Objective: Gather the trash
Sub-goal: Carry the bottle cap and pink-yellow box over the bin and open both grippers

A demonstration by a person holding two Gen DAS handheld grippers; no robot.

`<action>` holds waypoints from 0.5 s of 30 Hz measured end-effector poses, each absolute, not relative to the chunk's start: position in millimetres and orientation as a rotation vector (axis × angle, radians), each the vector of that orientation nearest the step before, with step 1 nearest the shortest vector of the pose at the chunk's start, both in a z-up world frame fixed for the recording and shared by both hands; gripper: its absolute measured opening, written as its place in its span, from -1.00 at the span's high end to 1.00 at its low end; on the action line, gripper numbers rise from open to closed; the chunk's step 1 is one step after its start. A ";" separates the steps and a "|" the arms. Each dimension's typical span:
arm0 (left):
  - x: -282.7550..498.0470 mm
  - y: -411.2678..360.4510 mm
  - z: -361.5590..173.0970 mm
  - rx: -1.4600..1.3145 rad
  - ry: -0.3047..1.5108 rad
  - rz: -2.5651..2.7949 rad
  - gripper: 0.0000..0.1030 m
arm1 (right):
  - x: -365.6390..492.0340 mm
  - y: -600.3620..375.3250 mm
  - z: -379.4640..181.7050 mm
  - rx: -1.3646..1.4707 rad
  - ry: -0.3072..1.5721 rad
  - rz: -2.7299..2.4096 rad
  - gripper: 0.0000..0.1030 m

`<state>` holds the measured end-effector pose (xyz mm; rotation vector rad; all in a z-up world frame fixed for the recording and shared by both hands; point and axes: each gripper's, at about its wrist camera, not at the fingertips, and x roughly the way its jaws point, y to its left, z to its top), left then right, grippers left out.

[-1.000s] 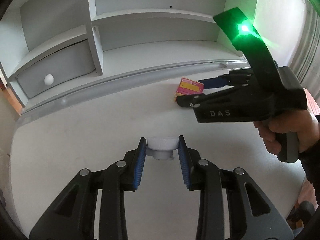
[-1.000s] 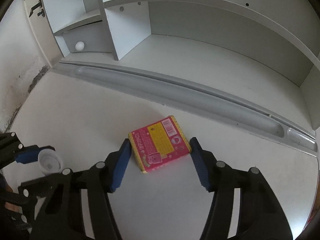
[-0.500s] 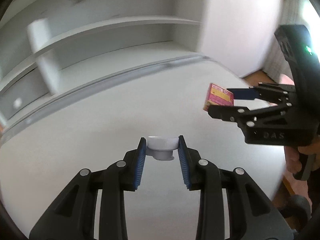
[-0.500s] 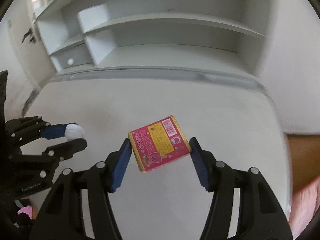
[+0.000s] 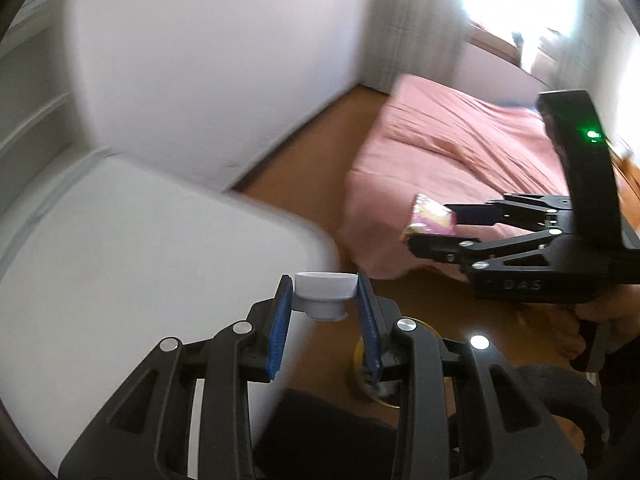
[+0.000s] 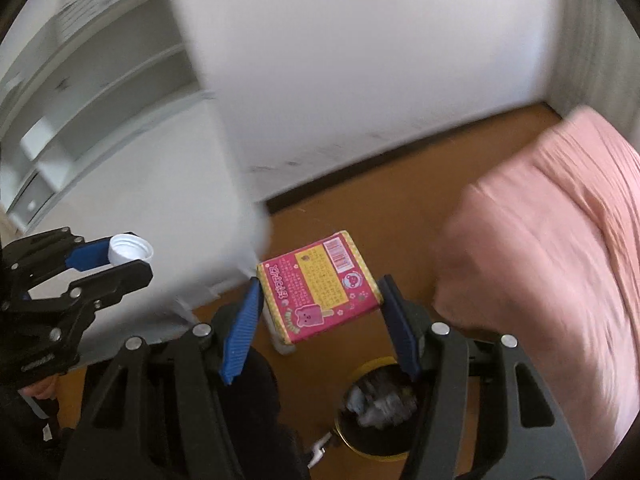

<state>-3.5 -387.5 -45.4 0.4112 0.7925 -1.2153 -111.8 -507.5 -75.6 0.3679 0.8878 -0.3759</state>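
Observation:
My left gripper (image 5: 325,292) is shut on a small white bottle cap (image 5: 325,286) and holds it in the air past the desk's corner. It also shows in the right wrist view (image 6: 120,258) at the left, with the cap (image 6: 130,249) in it. My right gripper (image 6: 320,292) is shut on a pink and yellow snack box (image 6: 318,286), held above the floor. The right gripper also shows in the left wrist view (image 5: 432,222) with the box (image 5: 430,218). A yellow-rimmed bin (image 6: 378,408) with crumpled trash inside stands on the floor below both grippers, partly hidden by the fingers.
The white desk (image 5: 140,260) lies at the left, with shelves (image 6: 80,92) behind it. A bed with a pink cover (image 5: 460,160) stands at the right. The wooden floor (image 6: 360,200) runs between them. A white wall (image 6: 360,60) is ahead.
Both grippers have swung right, off the desk and out over the floor, still holding the cap and the box. The bin and the bed have come into view.

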 end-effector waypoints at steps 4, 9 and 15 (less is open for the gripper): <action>-46.1 -430.3 -65.2 0.483 0.799 -1.328 0.40 | -167.0 -540.0 -104.0 0.449 0.927 -0.470 -0.14; -92.8 -478.4 -115.7 0.597 0.834 -1.397 0.40 | -214.6 -571.2 -149.5 0.538 1.004 -0.527 -0.14; -114.8 -512.0 -202.7 0.699 0.985 -1.416 0.40 | -241.0 -590.4 -215.3 0.599 1.140 -0.526 -0.14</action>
